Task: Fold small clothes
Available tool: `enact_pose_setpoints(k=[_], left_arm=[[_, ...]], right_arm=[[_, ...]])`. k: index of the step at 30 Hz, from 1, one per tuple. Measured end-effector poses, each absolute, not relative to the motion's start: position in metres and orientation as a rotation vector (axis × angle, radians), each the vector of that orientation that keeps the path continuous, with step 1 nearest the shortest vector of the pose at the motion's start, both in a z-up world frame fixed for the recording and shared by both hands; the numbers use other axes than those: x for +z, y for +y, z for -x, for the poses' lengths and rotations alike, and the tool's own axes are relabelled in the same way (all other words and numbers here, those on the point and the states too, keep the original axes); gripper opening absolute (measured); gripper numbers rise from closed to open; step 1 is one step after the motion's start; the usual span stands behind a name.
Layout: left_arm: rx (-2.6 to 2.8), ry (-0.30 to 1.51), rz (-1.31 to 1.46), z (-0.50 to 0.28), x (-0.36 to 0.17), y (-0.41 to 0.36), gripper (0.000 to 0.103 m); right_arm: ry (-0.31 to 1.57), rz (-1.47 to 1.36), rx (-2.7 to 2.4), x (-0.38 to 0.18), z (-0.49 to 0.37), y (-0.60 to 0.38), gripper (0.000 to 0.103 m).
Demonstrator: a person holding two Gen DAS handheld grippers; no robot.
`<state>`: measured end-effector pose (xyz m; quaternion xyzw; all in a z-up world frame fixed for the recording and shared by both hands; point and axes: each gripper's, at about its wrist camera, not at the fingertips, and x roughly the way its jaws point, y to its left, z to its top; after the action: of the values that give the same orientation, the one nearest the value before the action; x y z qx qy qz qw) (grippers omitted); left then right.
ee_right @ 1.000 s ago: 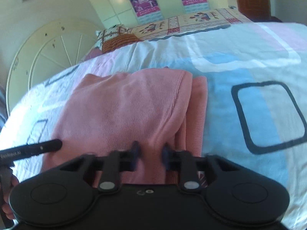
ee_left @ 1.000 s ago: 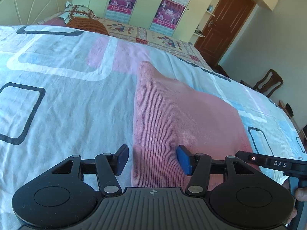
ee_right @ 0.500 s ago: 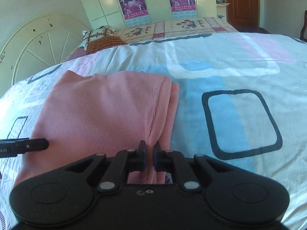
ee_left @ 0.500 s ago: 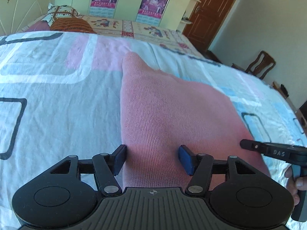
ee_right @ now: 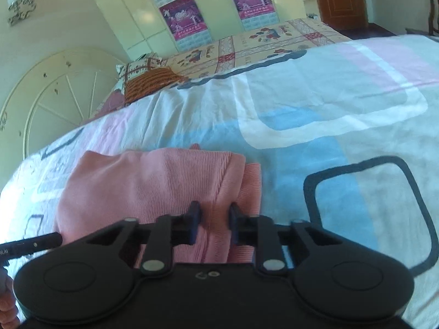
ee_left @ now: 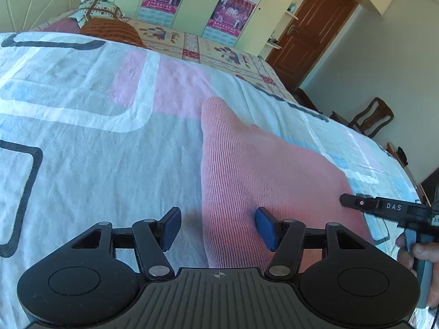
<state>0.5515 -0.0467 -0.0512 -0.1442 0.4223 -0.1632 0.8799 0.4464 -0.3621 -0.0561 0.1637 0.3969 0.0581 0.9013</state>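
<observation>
The left hand-held gripper (ee_left: 218, 226) stands about half open, its blue pads (ee_left: 265, 227) apart and pressing on nothing; the near left edge of the pink knit garment (ee_left: 247, 175) lies between them, the left pad over bare bedspread (ee_left: 82, 142) and the right pad over the knit. The right hand-held gripper (ee_right: 212, 226) is narrow, its pads pinched on a raised fold at the garment's (ee_right: 153, 186) right edge, where a second ribbed layer shows just beside the top one. The garment lies flat and folded on the bed, spread across the white bedspread (ee_right: 315, 126) with its pink, blue and grey rounded squares. In the left wrist view the other tool's black bar marked DAS and the person's right hand (ee_left: 419, 257) on its handle show at the right rim. Farther up the bed lie an orange patterned pillow (ee_left: 109, 28) and a floral sheet (ee_left: 192, 41). Behind stand cream wardrobes with purple posters (ee_left: 230, 11), a brown door (ee_left: 310, 27), and a wooden chair (ee_left: 370, 118) by the wall.
</observation>
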Motion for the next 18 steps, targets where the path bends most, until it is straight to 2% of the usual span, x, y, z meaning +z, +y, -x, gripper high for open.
enact_pose_setpoints(k=[4,7,12,14,15,16,17,18], left_arm=[[-0.372,0.886,0.317,-0.553,-0.049,-0.054,0.047],[-0.369,0.882,0.242,-0.555,-0.045,-0.073,0.047],[-0.330,0.891,0.123,-0.556,-0.040,-0.092,0.054],[-0.316,0.891,0.108,-0.555,-0.038,-0.094,0.056],[-0.311,0.890,0.106,-0.554,-0.038,-0.095,0.056],[-0.305,0.890,0.106,-0.553,-0.038,-0.095,0.058],[-0.300,0.891,0.110,-0.553,-0.038,-0.094,0.060],[-0.296,0.892,0.117,-0.553,-0.038,-0.093,0.060]], right_arm=[[0.748,-0.232,0.099,-0.035,-0.431,-0.360,0.006],[0.736,-0.212,0.097,-0.027,-0.423,-0.365,0.006],[0.829,-0.256,0.077,-0.064,-0.442,-0.368,0.007],[0.825,-0.277,0.070,-0.059,-0.439,-0.367,0.015],[0.822,-0.280,0.067,-0.056,-0.437,-0.367,0.026],[0.814,-0.274,0.066,-0.053,-0.432,-0.366,0.046],[0.801,-0.270,0.073,-0.049,-0.427,-0.366,0.056],[0.778,-0.269,0.089,-0.046,-0.420,-0.367,0.056]])
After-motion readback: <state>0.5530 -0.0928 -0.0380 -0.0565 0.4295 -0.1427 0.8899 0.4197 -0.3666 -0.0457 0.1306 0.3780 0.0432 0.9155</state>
